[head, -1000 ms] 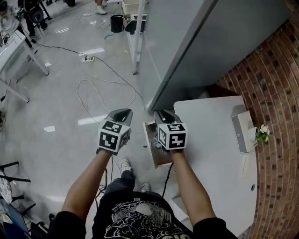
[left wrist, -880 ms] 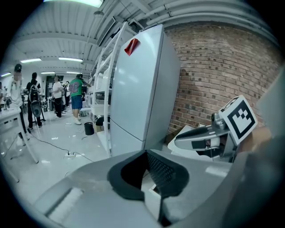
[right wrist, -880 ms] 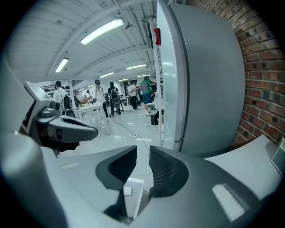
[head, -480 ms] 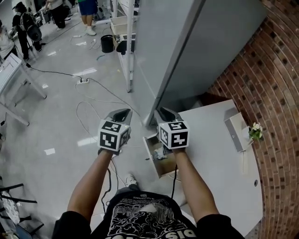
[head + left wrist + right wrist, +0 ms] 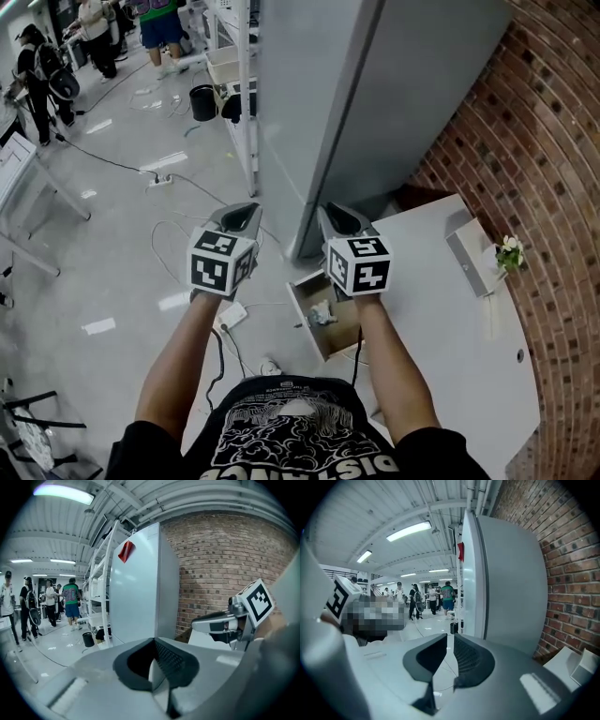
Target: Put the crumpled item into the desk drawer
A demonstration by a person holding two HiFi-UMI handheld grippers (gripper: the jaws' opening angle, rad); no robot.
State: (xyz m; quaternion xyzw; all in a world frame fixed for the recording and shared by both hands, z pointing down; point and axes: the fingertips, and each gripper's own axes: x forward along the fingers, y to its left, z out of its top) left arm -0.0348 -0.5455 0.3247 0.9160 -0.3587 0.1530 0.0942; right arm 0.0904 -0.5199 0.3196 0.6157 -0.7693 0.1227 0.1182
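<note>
The desk drawer (image 5: 302, 309) stands pulled out from the white desk (image 5: 441, 328). A pale crumpled item (image 5: 321, 312) lies inside it, free of both grippers. My right gripper (image 5: 338, 217) (image 5: 450, 639) is raised above and beyond the drawer and points at the grey cabinet. Its jaws are closing to a narrow slit with nothing between them. My left gripper (image 5: 241, 217) (image 5: 153, 642) hovers level with it to the left, over the floor. Its pads meet at the tip and it holds nothing.
A tall grey cabinet (image 5: 375, 103) stands just ahead, with a brick wall (image 5: 553, 169) to the right. A small box (image 5: 469, 262) and flowers (image 5: 509, 251) sit at the desk's far edge. Cables (image 5: 187, 192) and a power strip (image 5: 231, 314) lie on the floor; people (image 5: 159, 23) stand far off.
Both grippers have lifted and moved forward, away from the drawer. The right gripper no longer covers the drawer, and the crumpled item now shows lying in it.
</note>
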